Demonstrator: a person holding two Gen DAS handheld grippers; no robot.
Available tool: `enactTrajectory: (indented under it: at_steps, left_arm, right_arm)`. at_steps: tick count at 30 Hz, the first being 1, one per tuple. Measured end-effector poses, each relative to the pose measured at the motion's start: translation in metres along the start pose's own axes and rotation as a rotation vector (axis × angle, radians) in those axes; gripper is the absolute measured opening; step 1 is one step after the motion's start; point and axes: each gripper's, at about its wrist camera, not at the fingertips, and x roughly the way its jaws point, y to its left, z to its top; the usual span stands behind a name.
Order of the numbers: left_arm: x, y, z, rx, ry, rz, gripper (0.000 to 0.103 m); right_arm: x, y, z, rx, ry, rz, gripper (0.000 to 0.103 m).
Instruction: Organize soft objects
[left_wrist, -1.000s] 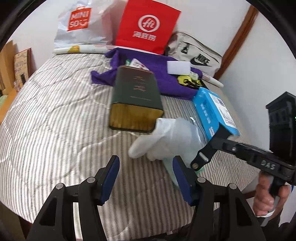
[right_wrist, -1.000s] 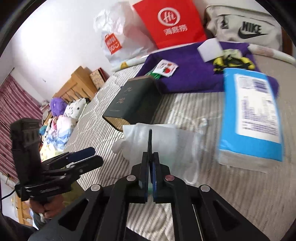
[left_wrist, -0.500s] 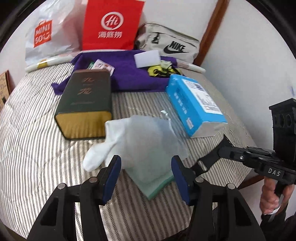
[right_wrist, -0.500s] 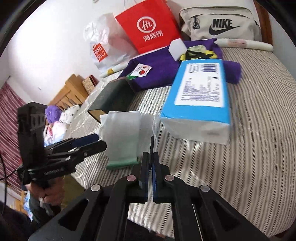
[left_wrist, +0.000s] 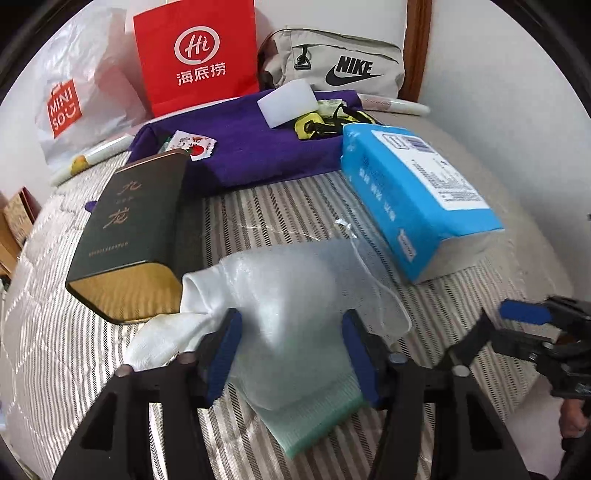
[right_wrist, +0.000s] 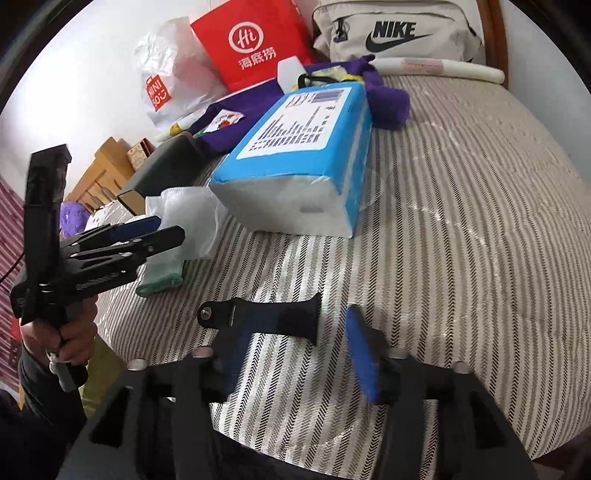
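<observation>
My left claw (left_wrist: 291, 350) has just been closing around the gloves (left_wrist: 280, 317), not yet pinching; my right claw (right_wrist: 295, 343) has just spread, so 1 glove could slip free.

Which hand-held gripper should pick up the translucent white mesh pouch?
Left. The left hand-held gripper already straddles the translucent white mesh pouch, jaws closing around it. The right hand-held gripper has opened over bare striped bedding.

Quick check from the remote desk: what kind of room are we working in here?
Most likely a bedroom. The work surface is a grey-striped quilted bedspread, a wooden headboard frame stands against the white wall, and a beige Nike bag and a red paper shopping bag lie along it.
</observation>
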Motion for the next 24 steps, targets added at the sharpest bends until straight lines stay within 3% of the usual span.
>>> enactTrajectory:
  at_steps: [1,2,4,8,18,21,24]
  left_arm:
    - [-0.001,0.001,0.0,0.006,-0.003,0.019,0.029]
    - [-0.004,0.003,0.0,0.008,-0.009,0.016,0.026]
    - [-0.015,0.01,0.0,-0.008,-0.029,-0.028,0.011]
    - [-0.037,0.026,-0.001,-0.054,-0.064,-0.082,0.008]
    - [-0.067,0.059,-0.016,-0.141,-0.08,-0.107,0.008]
    - [-0.067,0.065,-0.024,-0.161,-0.072,-0.109,0.008]
    - [-0.067,0.067,-0.029,-0.181,-0.069,-0.129,0.008]
  right_arm:
    - [0.0,0.004,-0.001,-0.013,-0.005,0.0,0.058]
    - [0.001,0.005,-0.002,-0.026,-0.007,0.001,0.058]
    - [0.005,0.013,-0.002,-0.064,-0.01,0.008,0.058]
    - [0.014,0.03,-0.005,-0.151,-0.013,-0.027,0.064]
    - [0.015,0.046,-0.005,-0.271,-0.018,-0.08,0.067]
    - [0.016,0.049,-0.014,-0.385,0.035,-0.159,0.067]
    - [0.014,0.051,-0.02,-0.447,0.019,-0.193,0.067]
